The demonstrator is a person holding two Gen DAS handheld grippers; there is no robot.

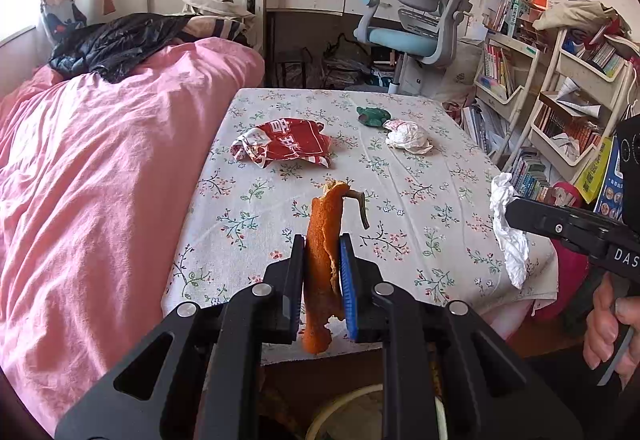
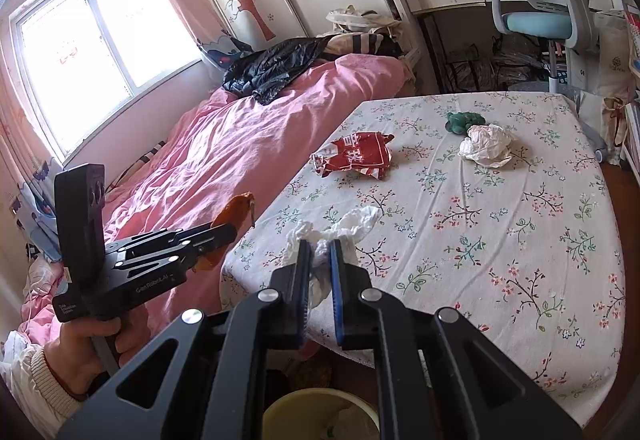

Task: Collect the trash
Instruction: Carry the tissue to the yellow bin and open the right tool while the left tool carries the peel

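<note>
Left wrist view showed your left gripper (image 1: pixel 322 260) pinching orange peel (image 1: pixel 320 264); your right gripper (image 2: pixel 319 260) clamped a white tissue (image 2: pixel 352 226).

We held both grippers level side by side: our left gripper (image 1: pixel 322 252) clamped tight, our right gripper (image 2: pixel 320 256) likewise closed.

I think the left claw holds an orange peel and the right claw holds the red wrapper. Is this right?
Not fully. The left claw does hold the orange peel, but the right claw holds a white tissue, as the right wrist view shows. The red wrapper lies on the table.
</note>
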